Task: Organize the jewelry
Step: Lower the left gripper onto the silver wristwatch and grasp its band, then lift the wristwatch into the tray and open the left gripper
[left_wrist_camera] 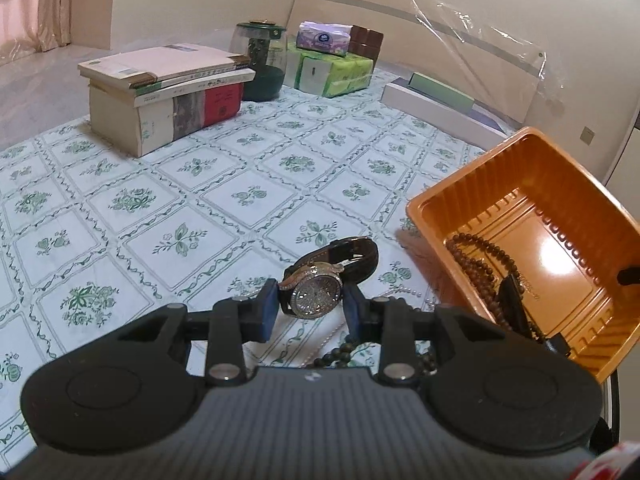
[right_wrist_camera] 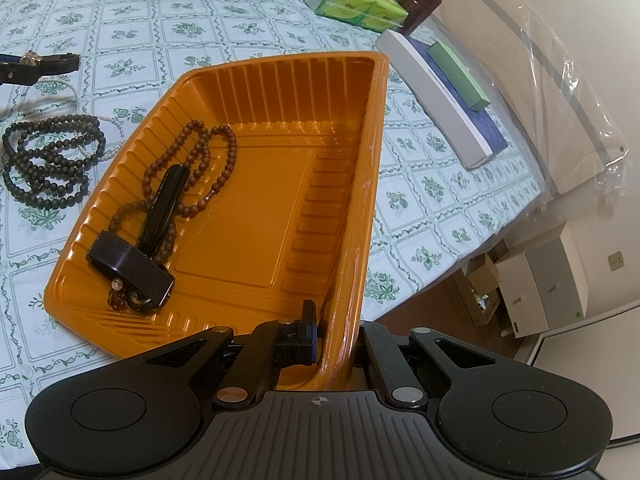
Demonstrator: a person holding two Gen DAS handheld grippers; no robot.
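A rhinestone-faced wristwatch with a dark leather strap [left_wrist_camera: 320, 280] lies on the green-and-white floral tablecloth [left_wrist_camera: 160, 184], its sparkling dial tilted up toward the left wrist camera. The left gripper [left_wrist_camera: 310, 308] hovers with its blue-padded fingers [left_wrist_camera: 269, 310] spread wide on either side of the dial; whether the pads touch the case cannot be told. Just beside the watch lie a thin white pearl strand [left_wrist_camera: 400, 290] and a heap of dark round beads [right_wrist_camera: 52, 156].

To the right stands an orange ribbed plastic tray [right_wrist_camera: 352, 184], tipped up at its right side. Inside it rest a brown wooden bead necklace [right_wrist_camera: 192, 168] and a black strap piece [right_wrist_camera: 132, 266]. The right gripper [right_wrist_camera: 336, 344] pinches the tray's near wall, one finger inside, one outside.

Farther back sit stacked books [left_wrist_camera: 168, 96], a dark green glass jar [left_wrist_camera: 260, 60] and green tissue packs [left_wrist_camera: 332, 68].
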